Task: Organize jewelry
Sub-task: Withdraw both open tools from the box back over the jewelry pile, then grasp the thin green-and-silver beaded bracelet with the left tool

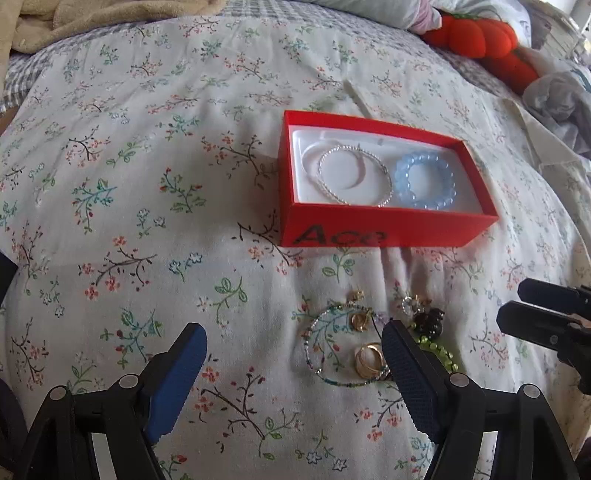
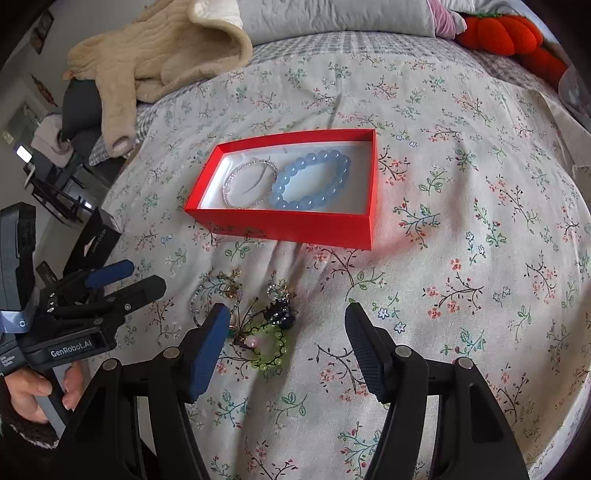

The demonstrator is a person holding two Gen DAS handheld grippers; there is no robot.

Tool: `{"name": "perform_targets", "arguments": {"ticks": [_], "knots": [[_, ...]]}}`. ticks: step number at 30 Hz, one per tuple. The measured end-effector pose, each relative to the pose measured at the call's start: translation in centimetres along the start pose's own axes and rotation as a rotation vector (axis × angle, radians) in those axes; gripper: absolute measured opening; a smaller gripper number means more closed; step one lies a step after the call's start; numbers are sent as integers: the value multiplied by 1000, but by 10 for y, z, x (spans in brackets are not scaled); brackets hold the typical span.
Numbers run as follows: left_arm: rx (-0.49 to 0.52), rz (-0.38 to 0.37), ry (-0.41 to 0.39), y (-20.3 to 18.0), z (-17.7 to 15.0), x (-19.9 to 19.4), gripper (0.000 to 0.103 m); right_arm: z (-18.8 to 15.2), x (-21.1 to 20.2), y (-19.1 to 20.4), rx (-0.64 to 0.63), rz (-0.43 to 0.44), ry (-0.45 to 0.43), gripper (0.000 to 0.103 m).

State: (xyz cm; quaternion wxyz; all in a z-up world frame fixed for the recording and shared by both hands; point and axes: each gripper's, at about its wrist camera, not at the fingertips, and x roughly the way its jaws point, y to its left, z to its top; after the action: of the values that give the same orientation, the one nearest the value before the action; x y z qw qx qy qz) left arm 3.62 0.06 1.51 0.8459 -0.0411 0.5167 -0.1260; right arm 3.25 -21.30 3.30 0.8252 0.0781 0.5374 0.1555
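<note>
A red box [image 1: 369,229] [image 2: 288,225] lies open on the floral bedspread. Inside are a silver bracelet [image 1: 354,181] [image 2: 249,183] and a blue bead bracelet [image 1: 424,181] [image 2: 310,181]. Loose jewelry lies in front of the box: a thin beaded bracelet [image 1: 314,347], gold rings [image 1: 367,360], a dark piece [image 1: 430,321] [image 2: 280,314] and a green bead bracelet [image 1: 439,349] [image 2: 269,350]. My left gripper [image 1: 293,349] is open and empty just left of the pile. My right gripper [image 2: 288,332] is open and empty above the pile's right side.
A beige garment [image 2: 159,51] lies at the far left of the bed. Red pumpkin cushions [image 1: 480,37] [image 2: 506,33] and pillows sit at the back right. Grey cloth [image 1: 557,99] lies at the right edge. Bare bedspread [image 1: 129,184] spreads left of the box.
</note>
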Motion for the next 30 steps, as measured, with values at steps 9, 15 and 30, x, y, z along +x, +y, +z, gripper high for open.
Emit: {"name": "perform_targets", "arguments": {"ticks": [9, 15, 30], "knots": [[-5, -27, 35, 12, -21, 20, 70, -19, 10, 2, -51, -91, -7, 68], [-9, -85, 55, 12, -25, 36, 41, -26, 16, 2, -87, -119, -6, 68], [24, -76, 67, -4, -11, 53, 0, -26, 34, 20, -192, -104, 2, 65]]}}
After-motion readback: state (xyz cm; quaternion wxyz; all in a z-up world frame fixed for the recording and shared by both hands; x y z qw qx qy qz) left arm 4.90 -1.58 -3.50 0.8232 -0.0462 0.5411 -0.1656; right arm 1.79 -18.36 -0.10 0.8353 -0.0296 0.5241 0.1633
